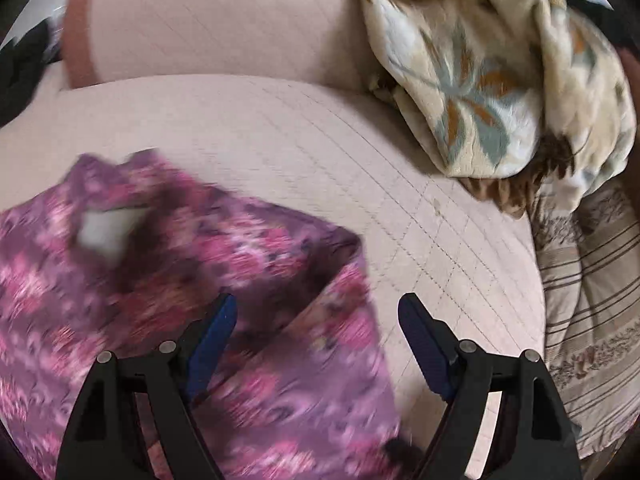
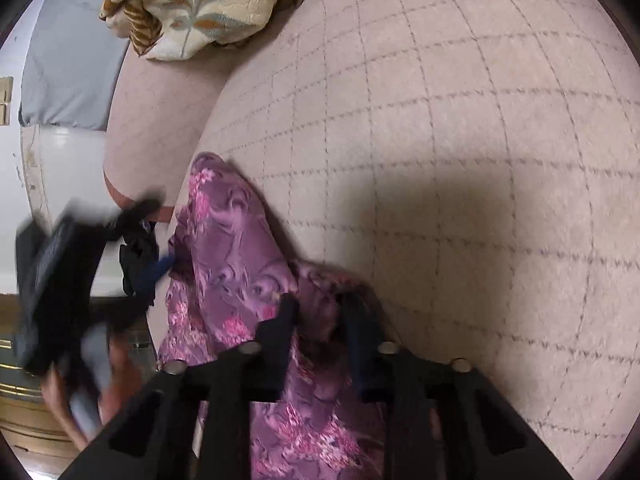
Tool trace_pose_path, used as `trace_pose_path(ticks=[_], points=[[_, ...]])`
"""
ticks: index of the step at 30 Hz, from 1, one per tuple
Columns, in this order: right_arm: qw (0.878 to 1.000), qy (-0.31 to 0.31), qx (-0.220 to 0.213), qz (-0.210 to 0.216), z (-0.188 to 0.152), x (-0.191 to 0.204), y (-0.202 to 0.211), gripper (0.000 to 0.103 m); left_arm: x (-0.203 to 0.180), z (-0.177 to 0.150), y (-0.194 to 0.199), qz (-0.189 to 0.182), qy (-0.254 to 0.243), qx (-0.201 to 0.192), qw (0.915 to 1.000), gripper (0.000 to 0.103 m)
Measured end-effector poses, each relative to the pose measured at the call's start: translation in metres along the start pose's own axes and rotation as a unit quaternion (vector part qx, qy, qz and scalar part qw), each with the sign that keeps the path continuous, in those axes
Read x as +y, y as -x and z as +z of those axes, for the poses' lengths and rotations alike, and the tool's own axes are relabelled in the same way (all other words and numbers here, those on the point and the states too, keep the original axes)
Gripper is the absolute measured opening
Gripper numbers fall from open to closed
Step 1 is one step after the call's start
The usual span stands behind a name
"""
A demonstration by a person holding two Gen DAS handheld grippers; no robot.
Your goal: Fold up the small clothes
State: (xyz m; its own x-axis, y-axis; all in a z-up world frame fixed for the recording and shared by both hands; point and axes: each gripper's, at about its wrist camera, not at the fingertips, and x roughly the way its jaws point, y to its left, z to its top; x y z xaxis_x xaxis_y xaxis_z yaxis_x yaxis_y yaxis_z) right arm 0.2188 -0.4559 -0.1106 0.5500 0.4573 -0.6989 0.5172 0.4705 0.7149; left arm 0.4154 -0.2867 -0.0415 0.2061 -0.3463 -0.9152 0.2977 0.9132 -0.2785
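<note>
While left gripper [image 1: 316, 312] gapes, right gripper [image 2: 316, 308] pinches garment [image 2: 240, 248] — right-wrist only.

The purple garment [image 1: 168, 280] is motion-blurred and runs off the bottom edge. The left gripper [image 2: 160, 268] is smeared too; its grip is unreadable.

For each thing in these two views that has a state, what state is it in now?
left gripper: open, holds nothing, over the garment's edge.
right gripper: shut on the purple garment.
purple garment: partly folded, rumpled, on the sofa seat.
floral blanket: bunched on the sofa.
sofa seat: flat.
</note>
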Motion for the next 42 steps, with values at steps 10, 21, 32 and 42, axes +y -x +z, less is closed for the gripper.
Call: trace_pose_path(ticks=[10,21,32,42], points=[[0.996,-0.048,-0.043,0.057,0.007,-0.021,0.031,0.009,0.054,0.027,0.006,-0.088,0.107,-0.031,0.9899,0.004],[0.997,-0.032,-0.076,0.0,0.014,-0.011,0.037,0.005,0.066,0.004,0.081,-0.036,0.043,-0.063,0.9964,0.075],[0.993,0.084,-0.034,0.082,-0.03,0.059,0.037,0.056,0.224,-0.223,0.159,0.052,0.099,-0.064,0.9917,0.081],[0.978,0.18,0.061,0.084,-0.201,0.062,0.016,0.056,0.244,-0.285,0.152,-0.054,0.134,-0.092,0.9852,0.075]])
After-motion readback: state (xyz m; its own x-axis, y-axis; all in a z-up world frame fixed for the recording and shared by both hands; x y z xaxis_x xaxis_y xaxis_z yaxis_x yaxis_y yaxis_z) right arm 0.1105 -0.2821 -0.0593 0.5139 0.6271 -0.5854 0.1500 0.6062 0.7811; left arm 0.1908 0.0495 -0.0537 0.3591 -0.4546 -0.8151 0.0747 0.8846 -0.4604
